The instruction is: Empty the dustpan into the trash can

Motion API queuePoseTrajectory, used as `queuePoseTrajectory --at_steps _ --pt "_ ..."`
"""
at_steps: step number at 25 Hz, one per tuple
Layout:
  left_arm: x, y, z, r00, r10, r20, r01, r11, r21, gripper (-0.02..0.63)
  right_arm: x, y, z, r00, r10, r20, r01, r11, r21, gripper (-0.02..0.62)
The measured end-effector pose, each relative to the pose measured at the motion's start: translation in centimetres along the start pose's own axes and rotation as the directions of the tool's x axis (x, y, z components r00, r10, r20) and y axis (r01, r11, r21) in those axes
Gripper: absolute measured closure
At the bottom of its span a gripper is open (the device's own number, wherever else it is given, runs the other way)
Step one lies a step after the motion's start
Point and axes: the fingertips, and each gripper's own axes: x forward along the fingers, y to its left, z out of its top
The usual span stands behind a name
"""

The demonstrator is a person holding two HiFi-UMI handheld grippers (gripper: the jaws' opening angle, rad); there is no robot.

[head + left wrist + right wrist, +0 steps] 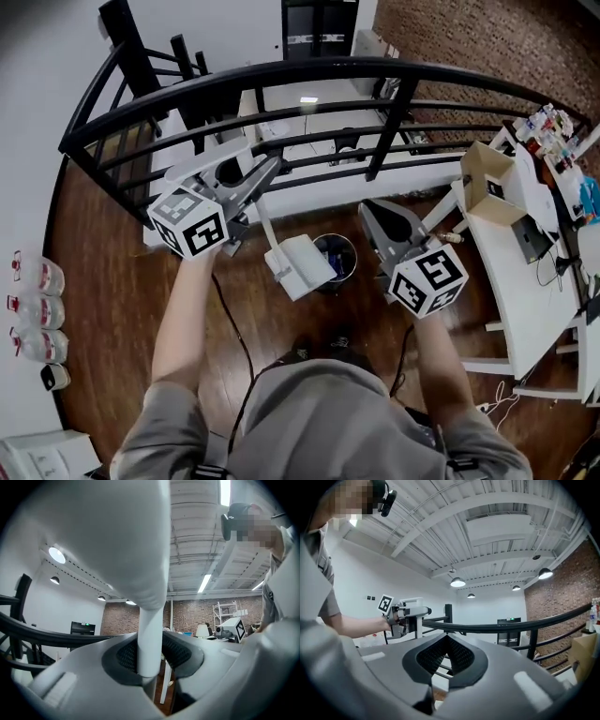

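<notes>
A white dustpan [300, 265] hangs from its long white handle [269, 220], its pan tilted beside and partly over the left rim of a small dark trash can [343, 251] on the wooden floor. My left gripper [272, 171] is shut on the upper end of that handle. In the left gripper view the handle [150, 639] stands between the jaws [150, 656] and widens into a broad white shape above. My right gripper [380, 211] is just right of the can, jaws shut with nothing between them [447, 639].
A black curved railing [309, 70] runs across just beyond both grippers. A white table [525, 309] with a cardboard box [487, 178] stands at the right. Several bottles [37, 309] line the left wall. A black cable [234, 328] trails on the floor.
</notes>
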Motion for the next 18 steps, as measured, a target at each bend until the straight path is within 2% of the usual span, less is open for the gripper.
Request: queuePoseTrajectory --at_steps 6,10,14,18 --pt "-7.0 2.2 1.8 0.991 0.128 0.04 -0.129 0.991 0.021 0.486 3.3 4.3 0.3 0.995 0.098 -0.001 -0.098 0.995 -0.002 0.597" --pt "-10.7 3.7 1.5 0.971 0.233 0.042 -0.235 0.971 0.033 0.488 4.8 6.4 0.2 0.989 0.147 -0.01 -0.148 0.989 -0.002 0.597" --pt "-12.8 4.7 -0.9 0.941 0.338 0.021 -0.338 0.94 0.048 0.488 5.6 7.9 -0.2 0.983 0.181 -0.023 -0.181 0.983 -0.003 0.597" --pt "-14.3 5.8 -4.7 0.914 0.406 -0.011 -0.405 0.913 0.055 0.488 6.2 8.9 -0.8 0.979 0.201 -0.045 -0.201 0.98 -0.001 0.597"
